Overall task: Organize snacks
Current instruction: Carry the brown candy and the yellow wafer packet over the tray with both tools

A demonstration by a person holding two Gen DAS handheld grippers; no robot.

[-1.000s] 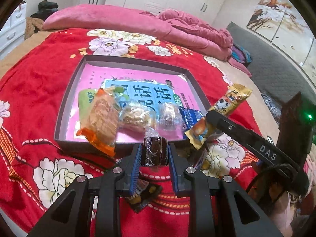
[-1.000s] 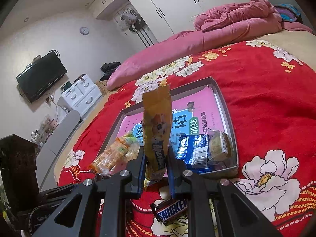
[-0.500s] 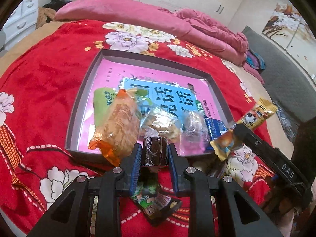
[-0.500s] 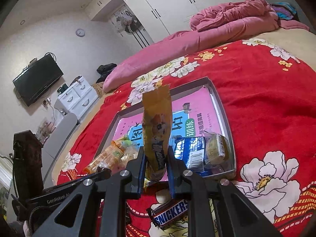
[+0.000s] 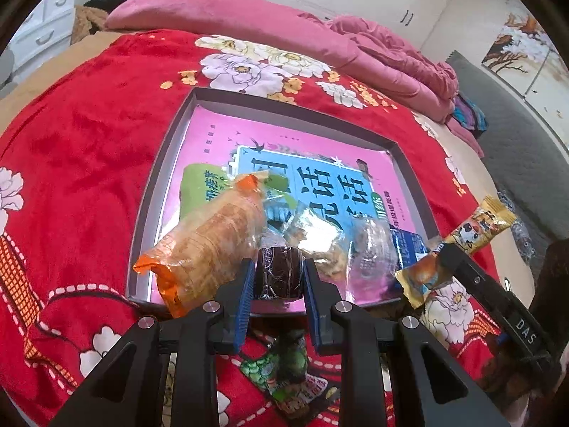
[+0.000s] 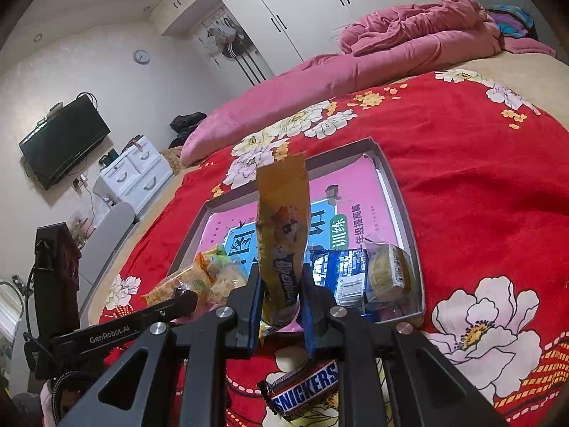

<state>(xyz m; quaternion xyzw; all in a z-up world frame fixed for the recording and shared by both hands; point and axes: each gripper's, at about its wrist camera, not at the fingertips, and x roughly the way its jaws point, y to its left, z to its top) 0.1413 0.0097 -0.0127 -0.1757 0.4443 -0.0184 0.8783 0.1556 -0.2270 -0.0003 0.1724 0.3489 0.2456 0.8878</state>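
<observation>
Red floral bedding (image 5: 89, 149) fills both frames, the tray (image 5: 167, 163) at centre; the left gripper (image 5: 279, 281) clamps a brown roll (image 5: 279, 275) at lower centre, the right gripper (image 6: 282, 299) a yellow bar (image 6: 282, 220) upright, Snickers (image 6: 306, 388) beneath.

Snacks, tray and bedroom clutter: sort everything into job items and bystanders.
Job items:
grey tray
brown wrapped cake in left tool
yellow snack bar in right tool
Snickers bar
orange cracker pack
blue packet

Bystanders:
pink duvet
television
wall clock
</observation>
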